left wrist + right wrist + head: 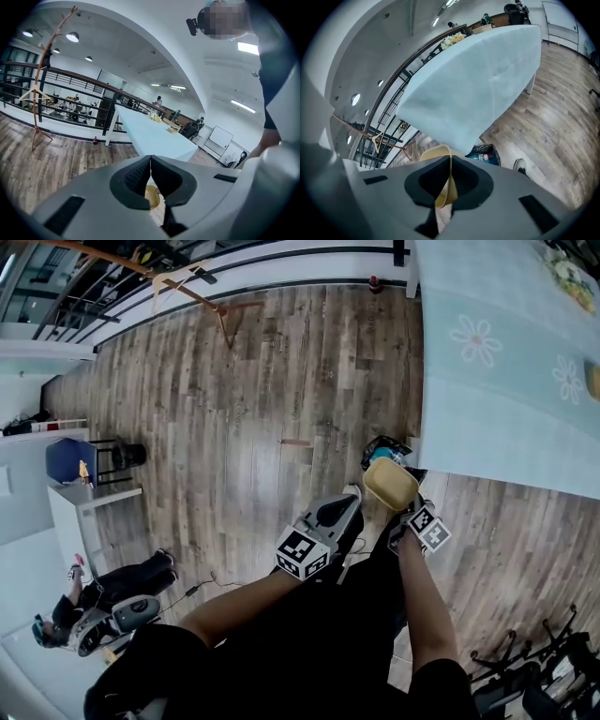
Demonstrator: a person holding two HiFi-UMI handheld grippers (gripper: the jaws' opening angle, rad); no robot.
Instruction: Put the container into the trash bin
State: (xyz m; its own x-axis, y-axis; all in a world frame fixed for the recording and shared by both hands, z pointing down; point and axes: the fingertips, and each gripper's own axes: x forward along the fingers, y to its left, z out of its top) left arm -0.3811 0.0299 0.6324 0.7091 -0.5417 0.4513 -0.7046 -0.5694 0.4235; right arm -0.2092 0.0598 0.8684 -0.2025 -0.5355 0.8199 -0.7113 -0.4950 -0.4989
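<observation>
Tan container [391, 484] is being clamped by its rim between the closed jaws of the right tool [450, 163] and is hanging in the air over the wooden floor [244, 399], just short of the trash bin [382, 450] lined with a black bag; the bin is standing at the near edge of the table [506, 399], which is wearing a pale blue flowered cloth; the left tool [151, 161], jaws pressed together on nothing, is hovering close at the container's left
</observation>
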